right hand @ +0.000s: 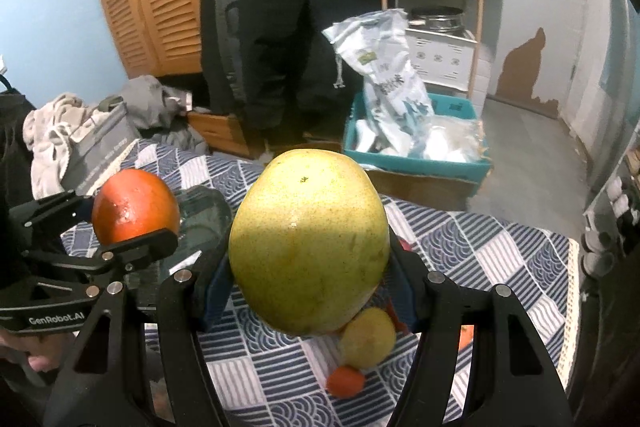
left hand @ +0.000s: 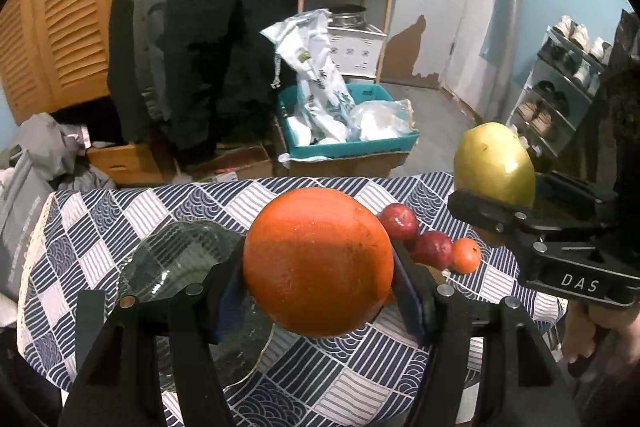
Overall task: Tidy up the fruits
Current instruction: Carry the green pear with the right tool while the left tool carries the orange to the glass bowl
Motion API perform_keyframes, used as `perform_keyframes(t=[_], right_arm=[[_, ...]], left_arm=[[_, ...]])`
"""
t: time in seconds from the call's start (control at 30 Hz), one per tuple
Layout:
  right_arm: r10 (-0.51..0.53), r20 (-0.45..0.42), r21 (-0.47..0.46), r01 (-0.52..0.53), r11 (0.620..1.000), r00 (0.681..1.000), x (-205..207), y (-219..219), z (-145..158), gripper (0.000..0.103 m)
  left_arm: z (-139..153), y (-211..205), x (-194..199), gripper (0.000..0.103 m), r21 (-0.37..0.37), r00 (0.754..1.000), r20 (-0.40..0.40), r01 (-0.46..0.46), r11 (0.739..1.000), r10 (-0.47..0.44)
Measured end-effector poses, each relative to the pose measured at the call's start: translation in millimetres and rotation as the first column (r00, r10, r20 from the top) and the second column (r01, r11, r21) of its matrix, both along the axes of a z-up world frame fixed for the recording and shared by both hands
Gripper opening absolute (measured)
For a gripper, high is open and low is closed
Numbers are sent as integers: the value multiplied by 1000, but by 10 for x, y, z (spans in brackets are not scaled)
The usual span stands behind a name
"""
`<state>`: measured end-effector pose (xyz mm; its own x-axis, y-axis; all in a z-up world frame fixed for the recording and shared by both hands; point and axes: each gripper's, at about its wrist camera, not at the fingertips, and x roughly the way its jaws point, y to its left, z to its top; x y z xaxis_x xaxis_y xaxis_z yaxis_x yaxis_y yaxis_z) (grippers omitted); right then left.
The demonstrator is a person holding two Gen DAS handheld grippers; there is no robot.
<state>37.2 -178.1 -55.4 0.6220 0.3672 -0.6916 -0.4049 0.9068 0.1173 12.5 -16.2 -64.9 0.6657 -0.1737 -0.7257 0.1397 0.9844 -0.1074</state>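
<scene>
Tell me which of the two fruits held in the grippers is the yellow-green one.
The large pear, clamped in the right gripper. The left gripper holds a round orange, plainly orange-red, not yellow-green.

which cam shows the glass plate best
The left wrist view. There the glass plate lies on the checked tablecloth, with much of its ribbed surface and wavy rim visible beside the held orange. In the right wrist view only a dark sliver of it shows, hidden between the orange and the pear.
</scene>
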Motion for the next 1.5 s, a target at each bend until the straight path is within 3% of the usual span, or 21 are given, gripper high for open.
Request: perform_keyframes(t=[0.77,1.5], right_arm=[[122,-77,4,-122,993,990,305,923,-208,66],[240,-247,-56,-261,964,939,525,1835,-1004,66]], left_arm=[[-181,755,31,67,-1,986,-45,-159,987,159],[-1064,1453,89,67,74,921,-248,-290,954,299]])
